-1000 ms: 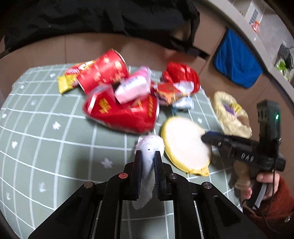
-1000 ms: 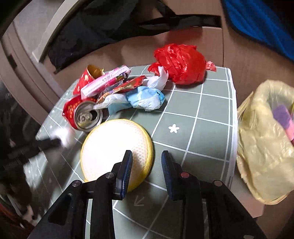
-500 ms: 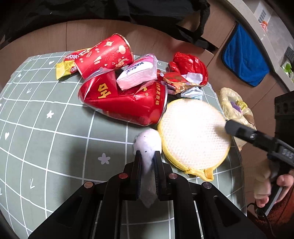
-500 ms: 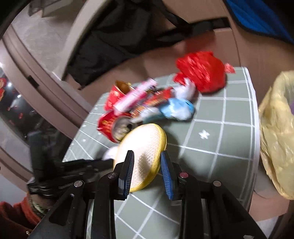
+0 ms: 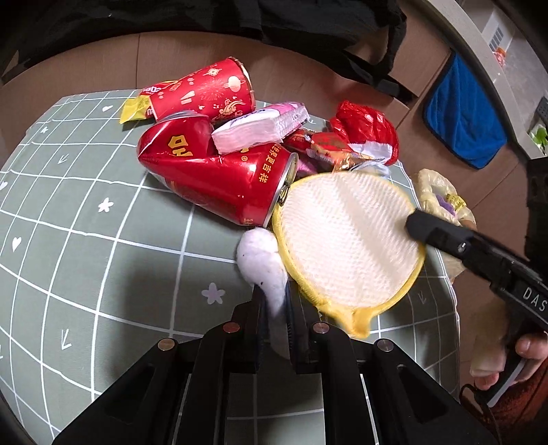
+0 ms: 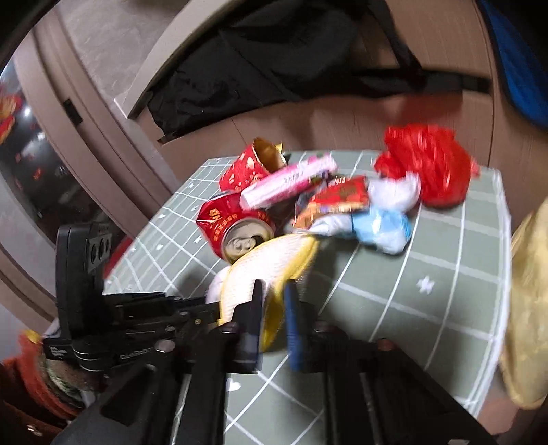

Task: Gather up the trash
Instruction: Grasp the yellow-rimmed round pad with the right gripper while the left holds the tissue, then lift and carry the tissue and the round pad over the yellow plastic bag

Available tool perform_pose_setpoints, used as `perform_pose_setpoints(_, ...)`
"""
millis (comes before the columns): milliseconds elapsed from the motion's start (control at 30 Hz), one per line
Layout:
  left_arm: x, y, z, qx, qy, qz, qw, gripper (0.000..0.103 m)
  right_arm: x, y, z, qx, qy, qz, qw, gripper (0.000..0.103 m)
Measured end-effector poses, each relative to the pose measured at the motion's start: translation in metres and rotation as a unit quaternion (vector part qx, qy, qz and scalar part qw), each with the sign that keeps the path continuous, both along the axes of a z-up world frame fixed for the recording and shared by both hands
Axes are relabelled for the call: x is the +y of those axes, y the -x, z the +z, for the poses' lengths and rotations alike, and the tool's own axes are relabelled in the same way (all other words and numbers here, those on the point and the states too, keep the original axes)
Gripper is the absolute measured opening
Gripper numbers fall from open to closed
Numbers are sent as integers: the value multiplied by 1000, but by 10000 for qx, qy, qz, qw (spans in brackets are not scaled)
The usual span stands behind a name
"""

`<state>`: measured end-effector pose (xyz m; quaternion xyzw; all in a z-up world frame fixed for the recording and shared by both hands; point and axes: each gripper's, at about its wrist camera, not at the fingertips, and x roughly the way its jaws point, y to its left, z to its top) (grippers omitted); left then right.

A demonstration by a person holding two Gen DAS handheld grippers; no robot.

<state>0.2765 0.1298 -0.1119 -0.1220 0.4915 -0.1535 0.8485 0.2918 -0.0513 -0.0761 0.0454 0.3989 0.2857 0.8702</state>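
Trash everywhere on the green checked tablecloth, and both grippers are in the thick of it. The left gripper is pinching a white tissue wad, fingers pressed onto it, the wad bulging out ahead of the tips and resting just above the cloth near the crushed red can. Right beside the wad, touching it, sits the round yellow-rimmed mesh pad, tilted up off the table. The right gripper has that pad by its edge: from the right wrist view the yellow rim runs between the two fingers, which are clamped close on it, though motion blur softens the contact. In the left wrist view a black finger of the right gripper lies over the pad's far side.

Behind the can, the pile: a red paper cup on its side, a pink-and-white tissue pack leaning on the can, a yellow wrapper poking out at the cup's base, red and gold snack wrappers, a crumpled red plastic bag, and a pale blue wad near the wrappers. Off the table's right edge hangs a yellow bag with something purple inside. A blue cloth hangs on the wall beyond, dark fabric draped above.
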Motion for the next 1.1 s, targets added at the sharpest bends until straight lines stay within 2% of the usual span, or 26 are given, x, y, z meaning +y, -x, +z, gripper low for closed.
perform_pose_setpoints(300,7,1,23,-369,-4,150,9992,11,-26,2,50,-732,219,-458,9960,7)
perform_pose_setpoints(400,11,0,32,-540,-6,219,9983,11,-23,6,64,-1048,473,-505,9921,7)
perform_pose_setpoints(467,13,1,39,-663,-34,268,9974,11,-15,8,62,-1095,674,-446,9907,7)
perform_pose_setpoints(600,16,5,48,-867,-122,303,9957,11,12,12,42,-1002,956,-67,9903,7)
perform_pose_setpoints(700,17,8,47,-877,-178,281,9956,11,31,18,30,-970,1055,177,9895,7)
perform_pose_setpoints(833,26,9,43,-826,-171,381,9957,11,45,20,20,-725,906,469,9921,11)
perform_pose_setpoints(967,36,10,35,-713,-157,458,9963,11,48,15,9,-397,679,513,9956,11)
perform_pose_setpoints(1100,42,12,27,-569,-30,479,9972,11,40,10,13,-398,595,276,9971,6)
